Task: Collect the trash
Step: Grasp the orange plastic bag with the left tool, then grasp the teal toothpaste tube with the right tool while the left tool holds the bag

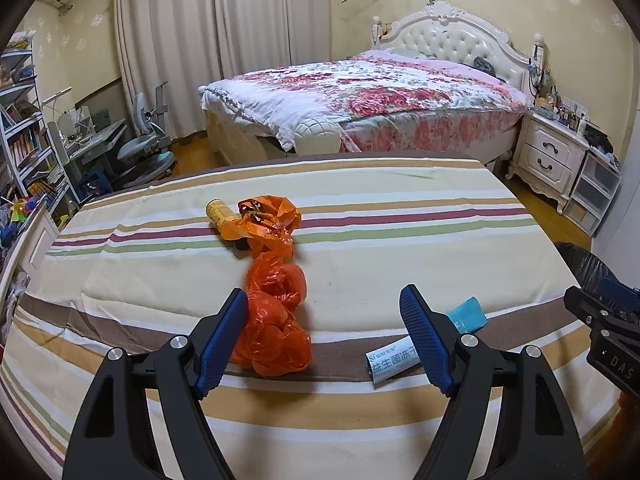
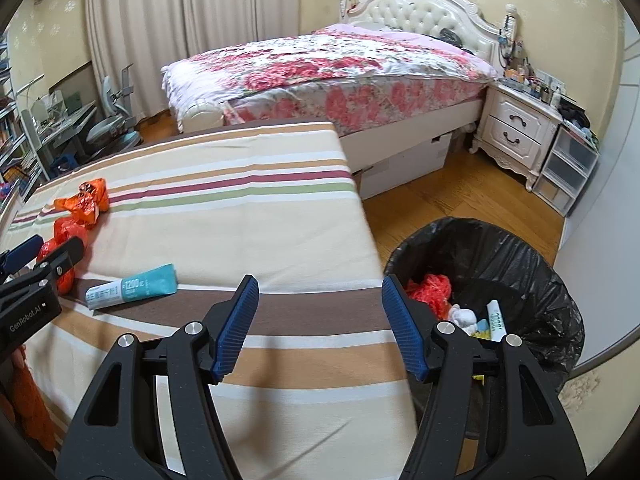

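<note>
A crumpled orange plastic bag [image 1: 276, 320] lies on the striped cloth of the table [image 1: 400, 240], with a second orange bag [image 1: 264, 220] and a small yellow bottle [image 1: 219, 212] farther back. A white and teal packet [image 1: 394, 362] lies to its right. My left gripper [image 1: 322, 296] is open just above the cloth; the near orange bag sits beside its left finger, untouched. My right gripper [image 2: 320, 282] is open and empty over the table's right edge, with the packet [image 2: 132, 284] to its left. A black-lined trash bin [image 2: 500, 248] stands on the floor at the right.
The bin holds a red bag [image 2: 430, 286], white tissue and a similar packet. Behind the table stands a bed with a floral cover [image 2: 320, 64], a white nightstand [image 2: 516, 132] and plastic drawers [image 2: 568, 168]. A desk, chair and bookshelves [image 1: 28, 140] fill the left side.
</note>
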`<state>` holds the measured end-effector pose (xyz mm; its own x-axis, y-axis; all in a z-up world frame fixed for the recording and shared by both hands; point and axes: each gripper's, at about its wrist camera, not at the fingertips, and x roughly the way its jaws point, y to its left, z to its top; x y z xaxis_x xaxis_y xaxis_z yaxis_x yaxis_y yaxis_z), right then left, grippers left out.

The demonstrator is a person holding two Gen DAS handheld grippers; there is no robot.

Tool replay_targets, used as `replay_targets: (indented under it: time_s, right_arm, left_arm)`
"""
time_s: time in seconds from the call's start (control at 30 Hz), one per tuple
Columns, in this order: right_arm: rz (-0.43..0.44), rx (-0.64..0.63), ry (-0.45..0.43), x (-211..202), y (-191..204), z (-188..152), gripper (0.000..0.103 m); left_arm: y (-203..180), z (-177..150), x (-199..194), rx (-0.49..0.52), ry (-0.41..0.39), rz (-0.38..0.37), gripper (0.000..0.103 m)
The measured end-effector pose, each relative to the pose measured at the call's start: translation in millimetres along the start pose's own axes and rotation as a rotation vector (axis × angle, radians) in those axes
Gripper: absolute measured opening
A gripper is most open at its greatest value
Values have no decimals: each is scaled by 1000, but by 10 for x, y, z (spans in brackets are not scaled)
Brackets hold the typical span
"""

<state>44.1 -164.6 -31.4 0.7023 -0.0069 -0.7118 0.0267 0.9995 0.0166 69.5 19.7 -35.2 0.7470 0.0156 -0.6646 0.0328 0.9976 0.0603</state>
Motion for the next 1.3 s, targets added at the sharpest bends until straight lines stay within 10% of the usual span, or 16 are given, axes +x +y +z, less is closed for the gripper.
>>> replay_targets:
  time_s: [1.3]
  right_arm:
    - [81, -177, 81, 174, 763, -61, 63]
  left_arm:
    - [878, -265, 5, -118, 83, -22, 47]
